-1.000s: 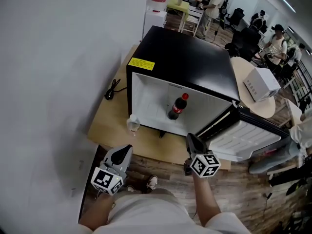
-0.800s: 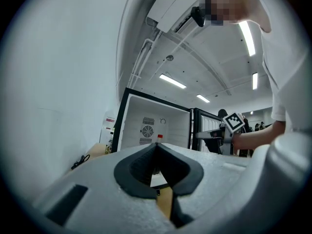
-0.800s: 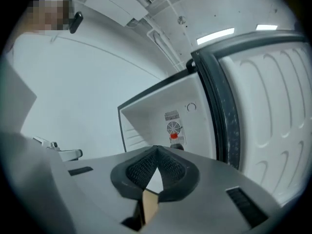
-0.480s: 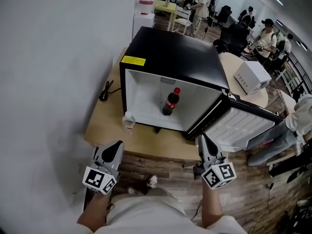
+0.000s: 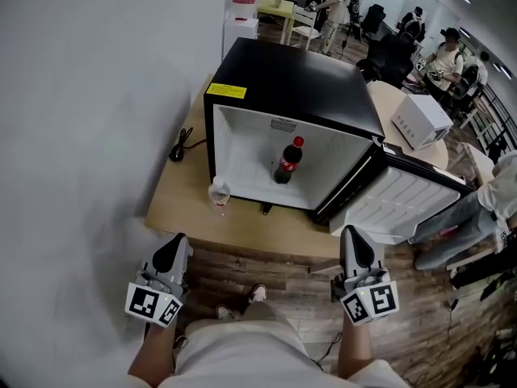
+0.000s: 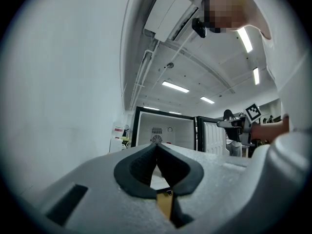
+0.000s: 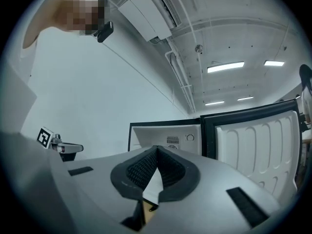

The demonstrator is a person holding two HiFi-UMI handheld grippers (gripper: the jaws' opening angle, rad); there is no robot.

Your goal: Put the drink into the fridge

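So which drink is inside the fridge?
The red-capped cola bottle, upright in the fridge; the clear one stands outside on the table.

Bright ceiling strip lights [image 7: 225,67], fisheye-bent edges, black vignette corners.

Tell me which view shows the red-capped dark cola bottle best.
Head view: the red-capped dark cola bottle stands whole and upright inside the open black fridge. Both gripper views show only the fridge's upper interior, no bottle.
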